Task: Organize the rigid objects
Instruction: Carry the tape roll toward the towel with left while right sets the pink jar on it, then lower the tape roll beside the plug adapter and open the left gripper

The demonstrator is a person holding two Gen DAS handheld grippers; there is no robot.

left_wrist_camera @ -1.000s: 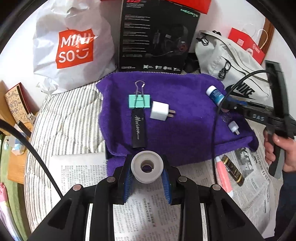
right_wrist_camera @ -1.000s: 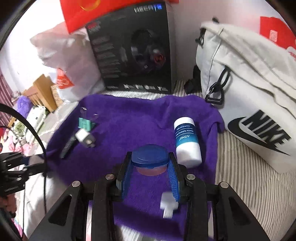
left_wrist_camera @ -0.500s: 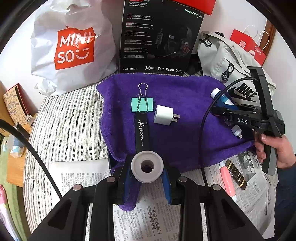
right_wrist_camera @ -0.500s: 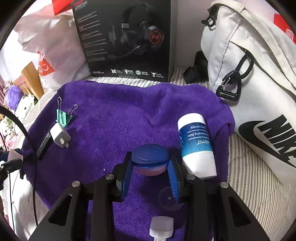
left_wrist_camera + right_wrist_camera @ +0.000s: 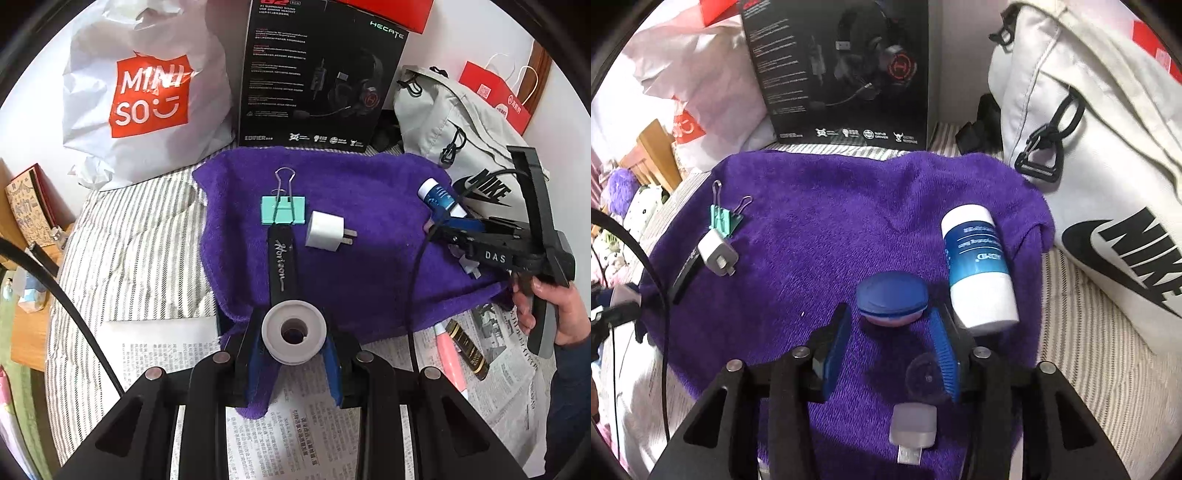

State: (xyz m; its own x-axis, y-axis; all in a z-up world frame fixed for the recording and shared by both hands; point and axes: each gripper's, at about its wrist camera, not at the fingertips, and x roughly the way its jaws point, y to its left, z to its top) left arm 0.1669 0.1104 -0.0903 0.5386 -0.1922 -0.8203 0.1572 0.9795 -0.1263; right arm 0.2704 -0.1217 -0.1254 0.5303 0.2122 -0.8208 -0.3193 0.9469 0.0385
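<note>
A purple towel (image 5: 369,258) (image 5: 849,221) covers the bed. My left gripper (image 5: 293,341) is shut on a white tape roll (image 5: 293,332) just above the towel's near edge. My right gripper (image 5: 890,345) (image 5: 447,225) is open; a small blue-lidded pink jar (image 5: 892,301) sits on the towel between its fingers, free of them. A white-and-blue bottle (image 5: 975,269) (image 5: 437,195) lies to the jar's right. A teal binder clip (image 5: 283,208) (image 5: 724,218), a white plug adapter (image 5: 327,232) (image 5: 718,253) and a black Horizon strip (image 5: 282,267) lie on the towel's left part.
A grey USB adapter (image 5: 913,432) and a clear round cap (image 5: 925,374) lie under my right gripper. A headset box (image 5: 317,74), a Miniso bag (image 5: 147,92) and a Nike bag (image 5: 1089,147) stand behind. Newspaper (image 5: 509,369) with a pink tube (image 5: 448,354) and a black-gold tube (image 5: 467,349) lies at front right.
My right gripper has opened and let go of the blue-lidded jar, which now rests on the towel. My left gripper still holds the tape roll, little moved.
</note>
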